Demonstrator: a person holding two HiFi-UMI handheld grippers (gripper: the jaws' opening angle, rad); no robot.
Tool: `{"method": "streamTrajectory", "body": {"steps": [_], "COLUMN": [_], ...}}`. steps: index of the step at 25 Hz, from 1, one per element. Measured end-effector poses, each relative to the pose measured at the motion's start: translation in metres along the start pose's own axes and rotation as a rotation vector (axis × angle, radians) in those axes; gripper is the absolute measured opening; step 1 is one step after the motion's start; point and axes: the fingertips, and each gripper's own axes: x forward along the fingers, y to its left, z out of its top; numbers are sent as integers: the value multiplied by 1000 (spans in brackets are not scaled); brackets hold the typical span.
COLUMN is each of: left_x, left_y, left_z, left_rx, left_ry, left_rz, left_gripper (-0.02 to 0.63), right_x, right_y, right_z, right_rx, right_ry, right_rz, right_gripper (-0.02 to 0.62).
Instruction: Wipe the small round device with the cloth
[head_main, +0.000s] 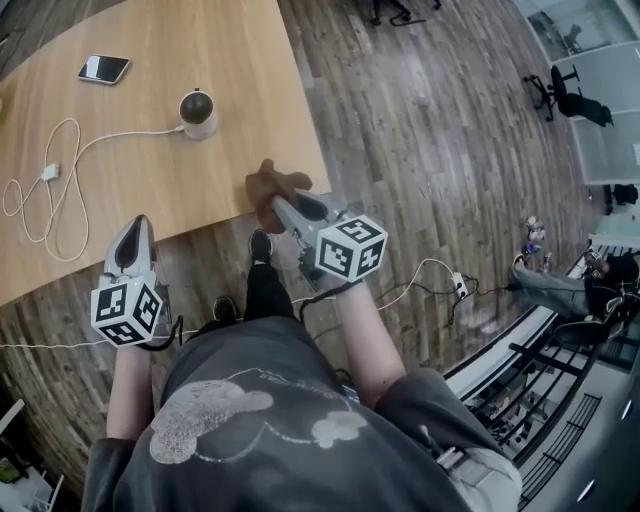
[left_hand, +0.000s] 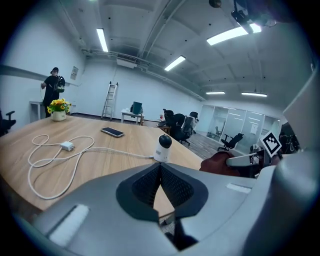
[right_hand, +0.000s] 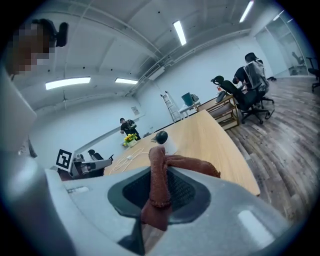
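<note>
The small round device (head_main: 198, 112), white with a dark domed top, stands upright on the wooden table (head_main: 210, 180); a white cable runs from it. It also shows in the left gripper view (left_hand: 163, 148) and, behind the cloth, in the right gripper view (right_hand: 163, 138). My right gripper (head_main: 283, 207) is shut on a brown cloth (head_main: 272, 188) over the table's near edge, short of the device. The cloth (right_hand: 159, 175) hangs between its jaws. My left gripper (head_main: 134, 228) is shut on nothing, at the table's near edge, left of the device.
A phone (head_main: 104, 68) lies at the table's far left. The white cable with its plug (head_main: 48, 172) loops over the left half. The table's right edge (head_main: 305, 110) drops to wood floor. A flower pot (left_hand: 59, 107) and office chairs (right_hand: 250, 95) stand farther off.
</note>
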Motion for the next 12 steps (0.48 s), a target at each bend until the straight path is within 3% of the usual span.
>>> {"method": "streamTrajectory", "body": {"steps": [6,12], "left_x": [-49,-75], "left_y": [3,-14], "left_z": [-28,-39], "left_rx": [8,20], "left_ry": [-4,-7], "left_rz": [-59,-142], "left_gripper": [18,18], "right_x": [-25,-48], "right_y": [58,95], "right_z": [-56,-81], "right_rx": [22,19], "right_ry": [0,-23], "right_rz": [-16,-44], "right_gripper": [64,64]}}
